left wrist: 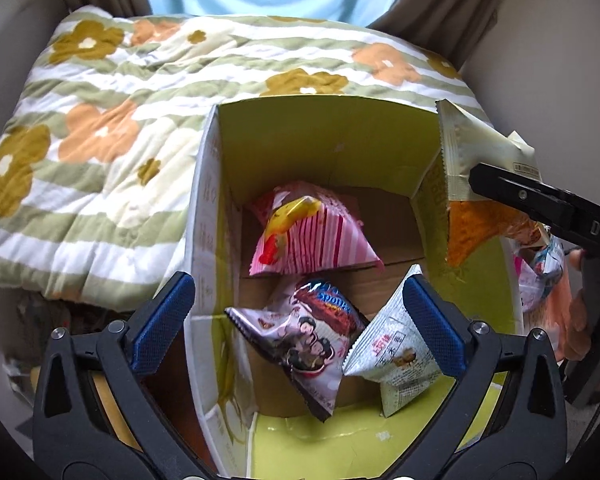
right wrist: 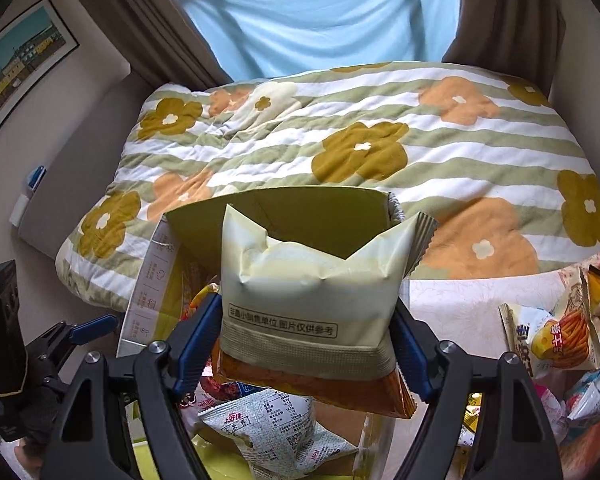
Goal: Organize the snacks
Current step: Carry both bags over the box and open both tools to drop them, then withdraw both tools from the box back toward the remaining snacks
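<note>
A flowered, striped quilt (right wrist: 380, 148) covers the bed behind everything, with a light blue curtain (right wrist: 320, 12) hanging beyond it. In front of the quilt stands an open cardboard box (left wrist: 324, 136) with yellow-green inner walls, its mouth facing up.

The right gripper (right wrist: 306, 344) holds a cream snack bag (right wrist: 312, 280) by its two side edges, its fingers (right wrist: 198, 336) clenched on it. The bag's long axis runs away from the gripper toward the box's far wall, the cream end pointing forward and the orange end (right wrist: 340, 390) near the gripper. Seen from the left wrist, the bag hangs at the box's right wall, above the rim.

Inside the box lie three bags: a pink striped bag (left wrist: 312, 232) toward the back, a purple bag (left wrist: 308, 340) in front, and a white bag (left wrist: 396, 344) leaning just beside it.

The left gripper (left wrist: 300, 320) hovers over the box's near left edge, its fingers (left wrist: 164, 320) spread wide and grasping nothing.

More snack bags (right wrist: 556, 340) are heaped on the tabletop (right wrist: 460, 308) to the right of the box.
</note>
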`<state>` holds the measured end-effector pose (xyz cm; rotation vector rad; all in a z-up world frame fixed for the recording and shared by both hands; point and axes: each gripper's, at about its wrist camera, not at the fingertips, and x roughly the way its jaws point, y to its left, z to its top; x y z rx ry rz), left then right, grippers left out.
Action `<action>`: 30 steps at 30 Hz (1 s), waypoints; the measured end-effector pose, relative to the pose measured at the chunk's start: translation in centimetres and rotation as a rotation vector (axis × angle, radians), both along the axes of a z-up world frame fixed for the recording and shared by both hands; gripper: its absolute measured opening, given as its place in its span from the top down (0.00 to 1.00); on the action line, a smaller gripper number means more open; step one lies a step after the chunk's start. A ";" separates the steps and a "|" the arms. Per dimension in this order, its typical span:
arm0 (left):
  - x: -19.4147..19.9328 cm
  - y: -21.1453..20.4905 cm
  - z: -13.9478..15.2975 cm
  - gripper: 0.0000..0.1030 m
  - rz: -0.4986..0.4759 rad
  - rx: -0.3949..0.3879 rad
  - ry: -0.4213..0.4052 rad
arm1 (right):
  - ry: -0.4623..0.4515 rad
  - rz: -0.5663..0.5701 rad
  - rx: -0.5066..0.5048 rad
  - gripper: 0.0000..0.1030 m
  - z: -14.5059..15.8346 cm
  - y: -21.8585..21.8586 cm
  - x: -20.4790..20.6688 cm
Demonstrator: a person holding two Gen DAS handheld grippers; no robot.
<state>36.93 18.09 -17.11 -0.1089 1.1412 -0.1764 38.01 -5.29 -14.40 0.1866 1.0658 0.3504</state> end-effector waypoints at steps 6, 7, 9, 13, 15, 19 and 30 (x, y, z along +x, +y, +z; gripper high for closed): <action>-1.2 0.4 0.8 0.00 0.027 -0.010 -0.017 | -0.012 0.043 -0.020 0.24 -0.2 1.4 0.1; -1.3 0.4 1.0 0.00 0.032 -0.008 -0.021 | -0.015 0.049 -0.025 0.21 -0.3 1.6 0.1; -1.6 0.5 1.3 0.00 0.043 -0.004 -0.027 | -0.019 0.054 -0.043 0.15 -0.7 2.0 0.0; -2.5 0.9 1.5 0.00 0.055 -0.012 -0.031 | -0.084 0.060 -0.021 0.03 -0.4 2.3 -0.8; -3.0 1.0 1.7 0.00 0.057 -0.011 -0.032 | -0.092 0.072 -0.039 0.03 -0.2 2.7 -1.0; -4.1 1.3 2.0 0.00 0.060 -0.002 -0.040 | -0.090 0.078 -0.043 0.03 0.0 3.1 -1.9; -7.1 1.2 4.8 0.00 0.033 -0.013 -0.119 | -0.143 0.007 -0.042 0.03 3.1 1.9 -6.2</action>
